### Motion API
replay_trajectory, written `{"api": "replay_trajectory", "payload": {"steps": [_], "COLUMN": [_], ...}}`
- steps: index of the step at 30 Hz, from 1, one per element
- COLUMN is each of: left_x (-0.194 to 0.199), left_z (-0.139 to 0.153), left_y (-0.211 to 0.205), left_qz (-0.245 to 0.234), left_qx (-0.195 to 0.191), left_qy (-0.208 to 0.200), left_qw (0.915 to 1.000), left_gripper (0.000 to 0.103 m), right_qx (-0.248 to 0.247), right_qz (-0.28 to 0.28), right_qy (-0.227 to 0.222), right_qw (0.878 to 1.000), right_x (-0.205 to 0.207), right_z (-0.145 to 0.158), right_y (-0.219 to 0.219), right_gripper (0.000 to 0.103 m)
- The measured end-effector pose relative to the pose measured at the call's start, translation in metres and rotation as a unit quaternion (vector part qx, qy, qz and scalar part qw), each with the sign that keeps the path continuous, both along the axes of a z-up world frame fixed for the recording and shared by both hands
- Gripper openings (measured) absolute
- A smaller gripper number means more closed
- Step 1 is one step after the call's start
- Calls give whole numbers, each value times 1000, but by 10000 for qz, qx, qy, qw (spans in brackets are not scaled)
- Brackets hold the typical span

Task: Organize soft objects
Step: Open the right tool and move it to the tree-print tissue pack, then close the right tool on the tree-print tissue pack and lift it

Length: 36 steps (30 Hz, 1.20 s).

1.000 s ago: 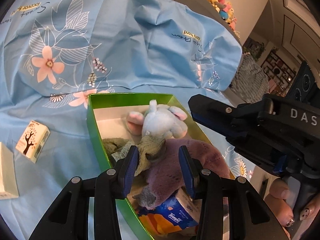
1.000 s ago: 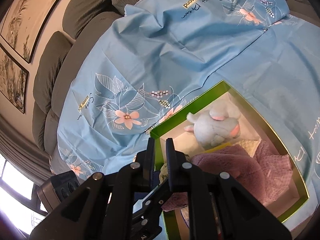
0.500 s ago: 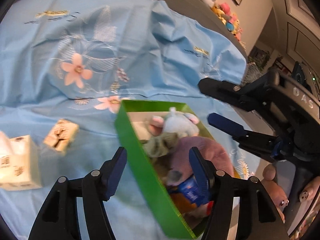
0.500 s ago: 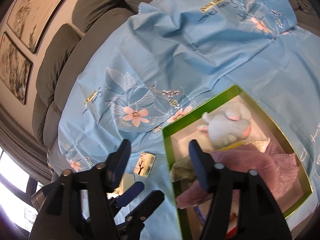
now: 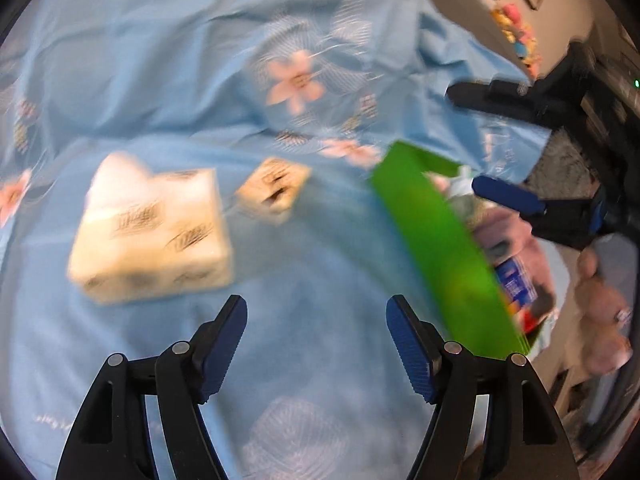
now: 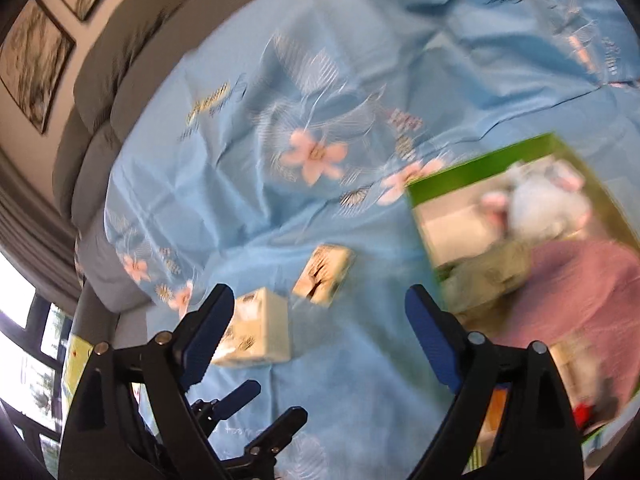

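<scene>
My left gripper (image 5: 316,344) and right gripper (image 6: 320,336) hang over a blue floral sheet (image 5: 160,80) spread on a sofa, both with jaws opening and nothing between them. The green box (image 6: 480,168) at my right already holds a pale blue plush toy (image 6: 548,204), a greenish cloth (image 6: 488,272), a mauve knitted piece (image 6: 580,288) and, at the near end, a blue tissue pack (image 5: 516,280). Two things are left out on the sheet: a large white tissue pack (image 5: 156,236) and, just beside it and nearer the box, a small cream pack (image 5: 276,188) with a dark tree-like print. By my judgement the sorting is well along, with these two packs to be gathered next. Motion blur smears nearly all lettering; yellow and dark script printed on the sheet (image 6: 208,100) cannot be read, nor can the marks on either pack. The person's hand (image 5: 600,300) grips the right gripper's handle at the frame edge.
</scene>
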<state>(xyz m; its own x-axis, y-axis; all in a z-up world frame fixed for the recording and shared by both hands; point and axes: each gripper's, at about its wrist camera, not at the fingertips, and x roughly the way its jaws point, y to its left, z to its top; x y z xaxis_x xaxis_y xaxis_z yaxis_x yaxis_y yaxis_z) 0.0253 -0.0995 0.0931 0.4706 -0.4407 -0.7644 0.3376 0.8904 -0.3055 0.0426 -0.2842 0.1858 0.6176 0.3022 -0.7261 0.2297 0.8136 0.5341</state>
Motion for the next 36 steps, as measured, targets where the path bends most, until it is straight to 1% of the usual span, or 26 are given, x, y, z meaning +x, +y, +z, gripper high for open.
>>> {"api": "replay_trajectory", "payload": {"steps": [2,3,5,6,8,9,12,14,15,17,21,22,23,24,28,31,34,36], "left_x": [-2,-2,-2,-1,1,1,3,5,5,6,8,7,7,8,5,0,-4,-6], "left_z": [-9,-12,-15,-15,-15,-14,-11,-11,-10,-9,-10,-10,-11,-12,-12,-9,-9,-9], "left_y": [20,27,41,45,54,57,65,68,70,71,70,70,70,71,71,68,65,64], "left_qz": [187,277,511,567,654,686,760,769,782,820,722,731,743,753,739,685,632,575], "left_qx": [41,83,175,193,187,176,154,236,249,231,233,237,239,239,148,134,151,98], "left_qy": [99,145,209,219,278,287,251,248,236,243,313,313,319,335,387,329,333,381], "left_qw": [9998,9995,9983,9980,9973,9971,9967,9964,9963,9961,9966,9966,9964,9963,9964,9970,9973,9976], "left_gripper": [73,73,73,73,73,73,73,73,73,73,73,73,73,73,73,73,73,73], "right_qx": [241,201,-127,-316,-536,-652,-1009,-996,-884,-755,-1207,-1323,-1418,-1448,-867,-656,-842,-929], "right_qz": [155,230,324,269,73,33,24,22,3,12,-17,15,7,-16,28,189,411,544], "right_qy": [74,111,228,330,634,839,1254,1515,1598,1653,1694,1708,1694,1673,1581,1570,1569,1541], "right_qw": [9996,9995,9991,9986,9965,9943,9870,9834,9832,9833,9781,9764,9753,9752,9836,9852,9832,9822], "right_x": [9,13,26,35,53,68,99,116,122,132,143,143,142,140,113,83,52,32], "right_z": [-7,-9,-17,-25,-45,-60,-90,-110,-118,-127,-133,-132,-131,-129,-122,-110,-96,-87], "right_y": [17,26,45,51,57,61,69,71,72,73,79,81,81,80,67,62,63,67], "right_gripper": [87,87,87,86,86,86,86,85,85,85,80,72,56,57,56,56,56,56]}}
